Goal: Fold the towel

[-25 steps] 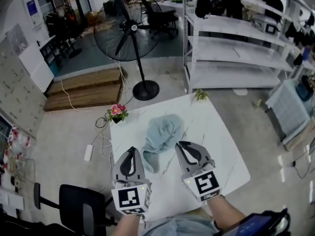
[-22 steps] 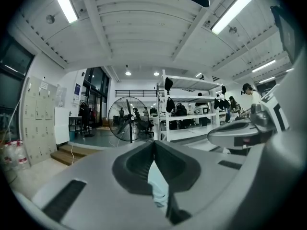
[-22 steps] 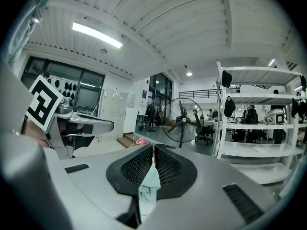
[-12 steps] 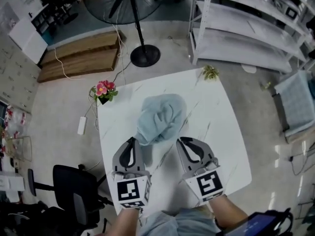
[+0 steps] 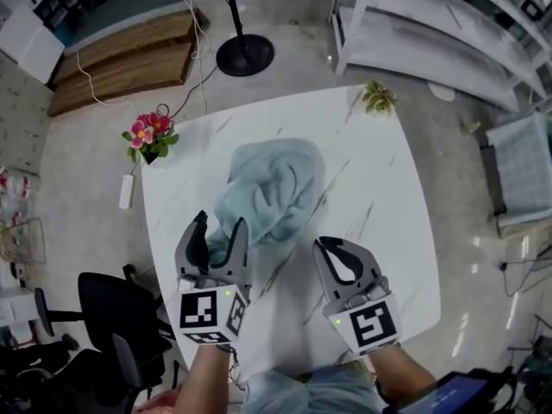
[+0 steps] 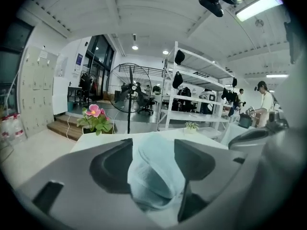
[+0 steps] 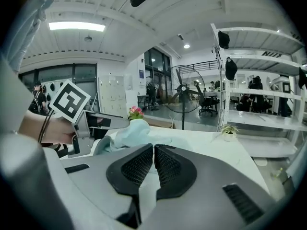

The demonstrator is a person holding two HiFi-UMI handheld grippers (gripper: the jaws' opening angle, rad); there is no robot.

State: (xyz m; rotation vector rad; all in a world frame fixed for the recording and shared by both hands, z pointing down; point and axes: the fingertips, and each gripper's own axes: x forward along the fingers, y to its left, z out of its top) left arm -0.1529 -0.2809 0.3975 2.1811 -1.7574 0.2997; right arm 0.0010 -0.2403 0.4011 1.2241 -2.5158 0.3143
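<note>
A crumpled light-blue towel (image 5: 272, 188) lies in a heap in the middle of the white marble table (image 5: 379, 197). My left gripper (image 5: 221, 228) is at the towel's near left edge, its jaws opening. Through the left gripper view the towel (image 6: 156, 176) bulges in the gap between the two dark fingers of the left gripper (image 6: 153, 145), which stand apart from each other. To the right of the heap my right gripper (image 5: 333, 248) hovers over bare tabletop, shut with nothing in it. The right gripper view shows its ribbed pads (image 7: 141, 166) closed together, with the towel (image 7: 134, 131) beyond on the left.
A pot of pink flowers (image 5: 148, 136) stands at the table's far left corner and a small green plant (image 5: 379, 97) at the far right corner. A black chair (image 5: 112, 317) is by the near left side. A fan base (image 5: 244, 54), wooden steps (image 5: 121, 59) and white shelves (image 5: 431, 24) lie beyond.
Both grippers have come down closer to the table and the towel. The left jaws, shut before, now stand wide apart at the towel's near edge. The right jaws stay shut.
</note>
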